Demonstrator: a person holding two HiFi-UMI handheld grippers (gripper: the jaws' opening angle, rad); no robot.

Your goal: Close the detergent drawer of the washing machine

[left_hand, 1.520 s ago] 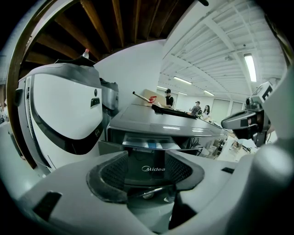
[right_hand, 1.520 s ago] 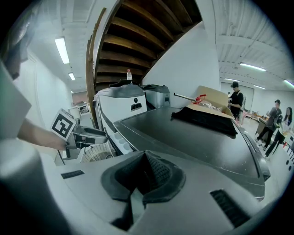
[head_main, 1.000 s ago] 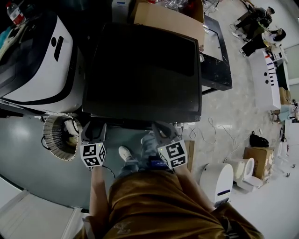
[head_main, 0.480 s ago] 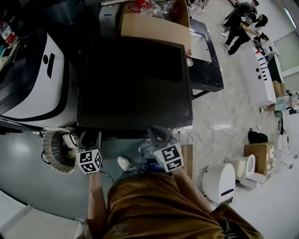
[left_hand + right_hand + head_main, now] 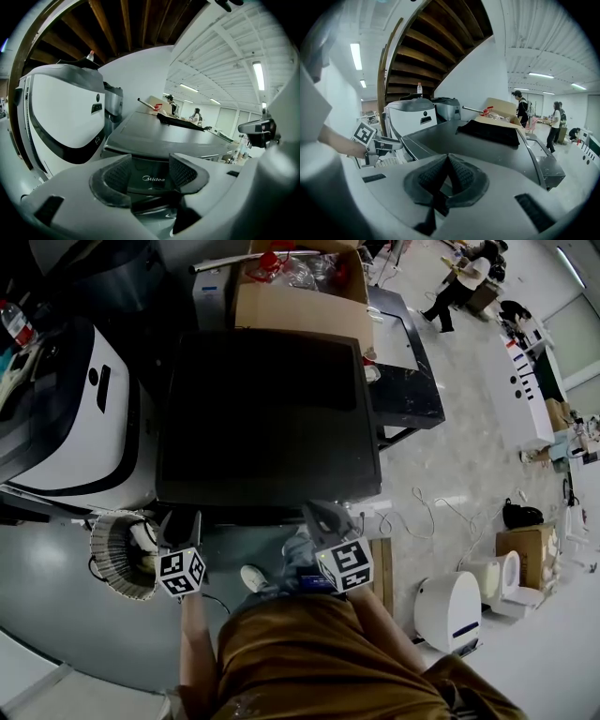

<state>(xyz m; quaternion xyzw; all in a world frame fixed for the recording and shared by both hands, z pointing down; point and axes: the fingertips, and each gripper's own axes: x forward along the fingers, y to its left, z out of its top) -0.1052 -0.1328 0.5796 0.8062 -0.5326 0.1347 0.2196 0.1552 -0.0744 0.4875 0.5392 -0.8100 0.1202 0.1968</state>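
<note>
The left gripper, jaws apart, faces the Midea-marked detergent drawer at the front left corner of the washing machine; the right gripper is pinched together, empty. Probably rigid, light plastic: push its face squarely

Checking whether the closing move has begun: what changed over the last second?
Nothing was taken hold of or let go. Only the head camera's framing shifted. The left gripper, open, and the right gripper, shut, stay empty by the washing machine's front edge.
</note>
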